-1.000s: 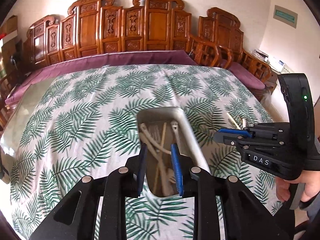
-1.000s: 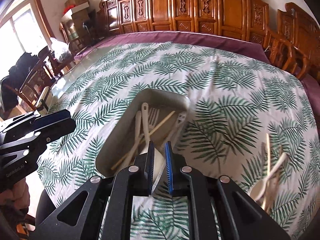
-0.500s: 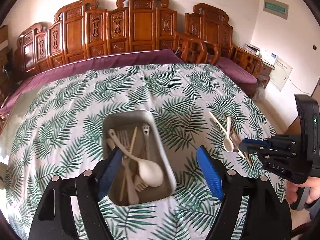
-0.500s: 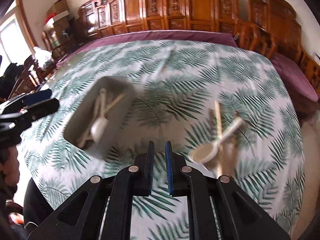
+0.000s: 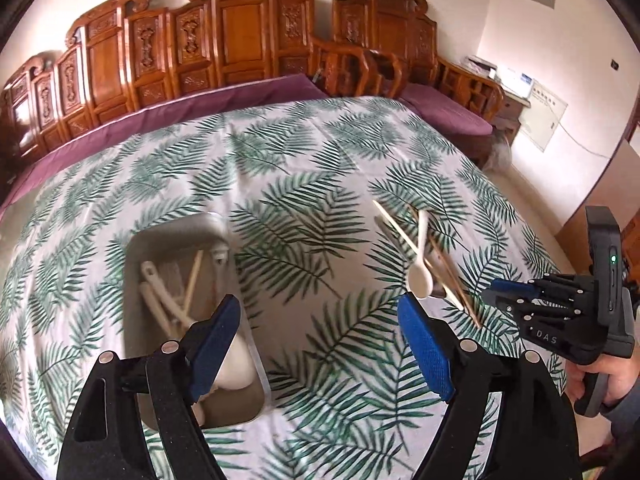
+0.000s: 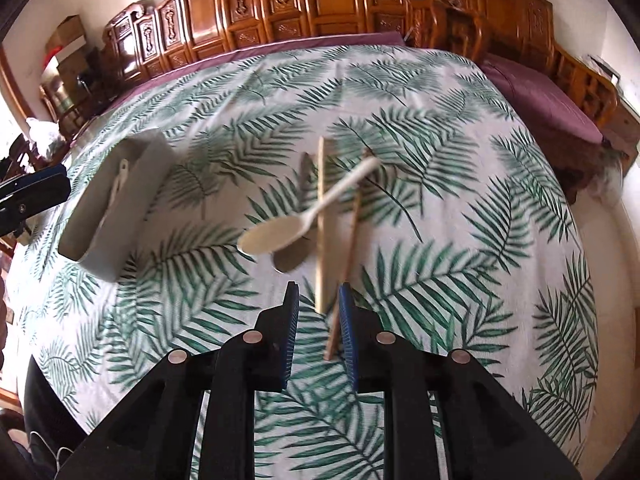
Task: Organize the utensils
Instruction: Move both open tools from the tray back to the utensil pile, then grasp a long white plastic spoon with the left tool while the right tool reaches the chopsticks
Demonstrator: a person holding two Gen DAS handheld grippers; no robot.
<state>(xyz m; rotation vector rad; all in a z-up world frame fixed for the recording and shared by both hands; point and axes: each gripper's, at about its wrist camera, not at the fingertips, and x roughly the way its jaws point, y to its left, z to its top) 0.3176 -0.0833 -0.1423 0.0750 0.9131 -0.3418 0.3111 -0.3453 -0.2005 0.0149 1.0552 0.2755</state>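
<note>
Cream spoon [image 6: 288, 224] lies crossed over two chopsticks [image 6: 320, 224] on the fern-print tablecloth [image 6: 460, 240], right of the grey tray [image 6: 108, 216]. Only the left wrist view looks into the tray at its cream utensils [image 5: 168, 300]. Left gripper [image 5: 320, 344] gapes wide, empty; right gripper [image 6: 318, 320], narrowly parted, has just been opening, straddling the chopstick ends without pressing them.

The left gripper [image 5: 320, 344] tilts steeply downward, its blue pads spread wide with nothing between them. The right gripper [image 6: 319, 320] also angles down, its jaws having just been opening to a narrow gap, pressing on nothing. A hand [image 5: 612, 376] grips the right gripper's handle.
</note>
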